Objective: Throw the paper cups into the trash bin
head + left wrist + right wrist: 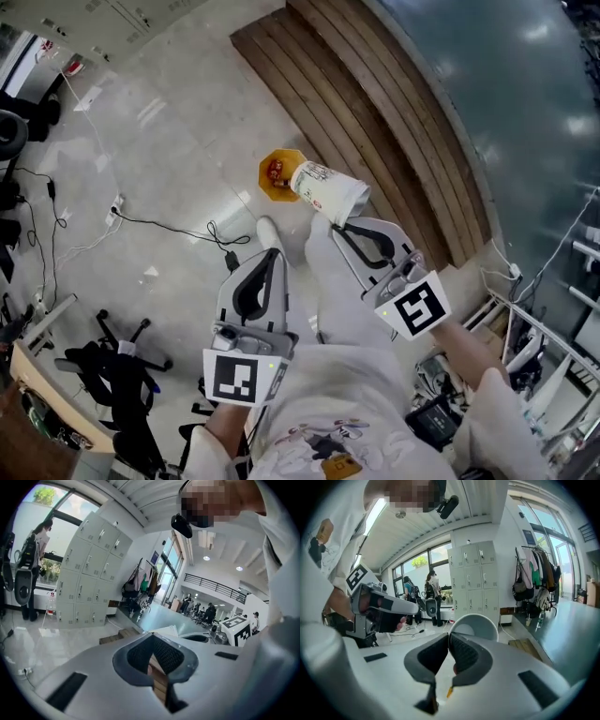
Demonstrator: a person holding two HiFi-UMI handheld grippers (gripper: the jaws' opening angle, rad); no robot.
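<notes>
Left gripper (273,253) (152,637): jaws closed tip to tip, nothing between them, only wood steps (375,103) visible through the gap behind the tips. Orange bin (266,186) on the floor, ahead of the left jaw tips and off to their right, something red inside (can't tell what). Paper cup (326,190) (476,623) lies tilted, its closed end overlapping the bin's right edge in the head view, apparently up in the air. Right gripper (339,225) (447,637): jaws narrow, pinching the cup's wall at the rim; the cup sticks out beyond the tips, open mouth facing back toward the gripper.
</notes>
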